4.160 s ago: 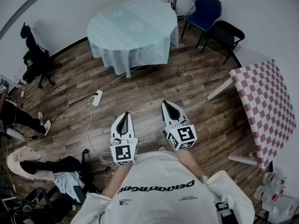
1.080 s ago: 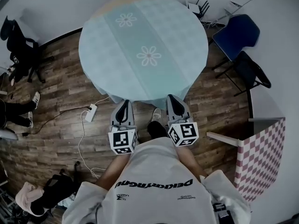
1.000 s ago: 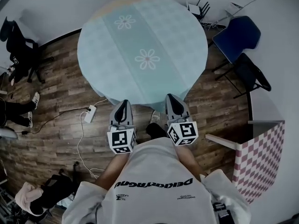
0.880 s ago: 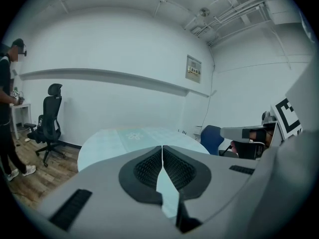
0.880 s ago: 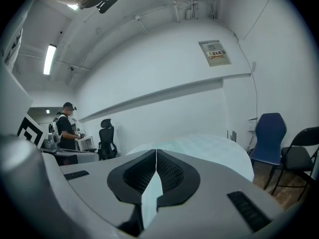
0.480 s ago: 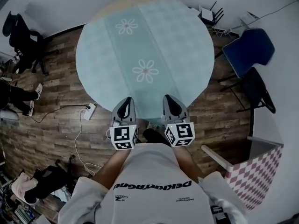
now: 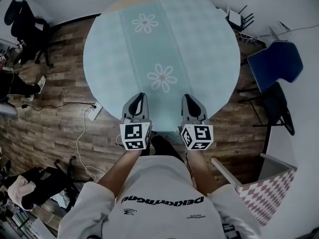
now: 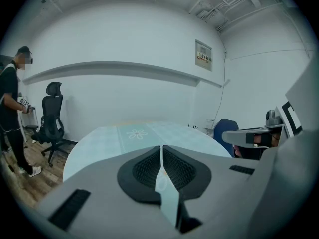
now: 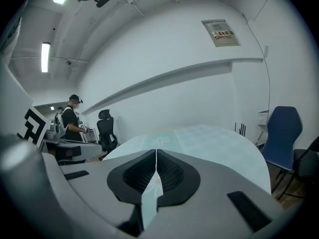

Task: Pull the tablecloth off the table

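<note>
A round table wears a pale blue tablecloth (image 7: pixel 199 49) with a darker centre band and flower prints. In the head view my left gripper (image 7: pixel 140 96) and right gripper (image 7: pixel 189 98) hover side by side over the cloth's near edge, each shut with nothing between the jaws. From the left gripper view, the left gripper (image 8: pixel 161 147) points across the tablecloth (image 8: pixel 109 141) with its jaws together. The right gripper (image 9: pixel 156 151) likewise aims over the tablecloth (image 9: pixel 219 143). Whether either tip touches the cloth I cannot tell.
A blue chair (image 7: pixel 275 63) and a black chair (image 7: pixel 279 108) stand right of the table. A black office chair (image 7: pixel 27 26) is at the far left. A checkered table (image 7: pixel 266 195) sits at the lower right. A power strip (image 7: pixel 94 112) and cables lie on the wood floor. A person (image 8: pixel 10 113) stands at the left.
Both grippers have moved forward from the floor side of the table to over the cloth's near edge. The table fills more of the head view.
</note>
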`<state>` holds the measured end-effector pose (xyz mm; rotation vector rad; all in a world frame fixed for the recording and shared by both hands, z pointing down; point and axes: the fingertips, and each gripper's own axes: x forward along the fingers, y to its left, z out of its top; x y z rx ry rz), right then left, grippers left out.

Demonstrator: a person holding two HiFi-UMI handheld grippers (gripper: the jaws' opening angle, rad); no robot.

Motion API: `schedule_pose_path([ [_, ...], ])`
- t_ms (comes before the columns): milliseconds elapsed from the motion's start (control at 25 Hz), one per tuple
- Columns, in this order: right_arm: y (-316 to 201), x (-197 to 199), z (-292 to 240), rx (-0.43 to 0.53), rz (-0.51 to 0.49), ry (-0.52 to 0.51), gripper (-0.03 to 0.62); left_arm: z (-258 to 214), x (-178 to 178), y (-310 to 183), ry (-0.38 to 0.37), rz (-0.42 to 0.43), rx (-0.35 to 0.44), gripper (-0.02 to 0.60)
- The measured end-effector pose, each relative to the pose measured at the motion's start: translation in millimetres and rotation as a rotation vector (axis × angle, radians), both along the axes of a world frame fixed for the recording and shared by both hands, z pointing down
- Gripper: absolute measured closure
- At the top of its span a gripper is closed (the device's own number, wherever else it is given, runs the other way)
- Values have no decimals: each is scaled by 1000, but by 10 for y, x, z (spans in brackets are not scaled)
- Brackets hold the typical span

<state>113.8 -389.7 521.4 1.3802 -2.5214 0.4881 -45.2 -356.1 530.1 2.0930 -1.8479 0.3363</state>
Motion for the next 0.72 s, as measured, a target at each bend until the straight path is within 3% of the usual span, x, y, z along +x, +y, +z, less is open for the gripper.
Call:
schedule_pose_path([
  [280,-493,3,234,-32,40,38,554,267,-251,-380,11,-25,-42,563],
  [400,-678,-33,373,-55,30,56,547,408,-342,-519,27,-37,-74,506],
  [520,-874,-91,544,-92,18,78,446,545,-441,-666,30,-55,-101,475],
  [720,-1232,-130,875,-148,18,109,380,852,-550,-915,30,-59,-174,417],
])
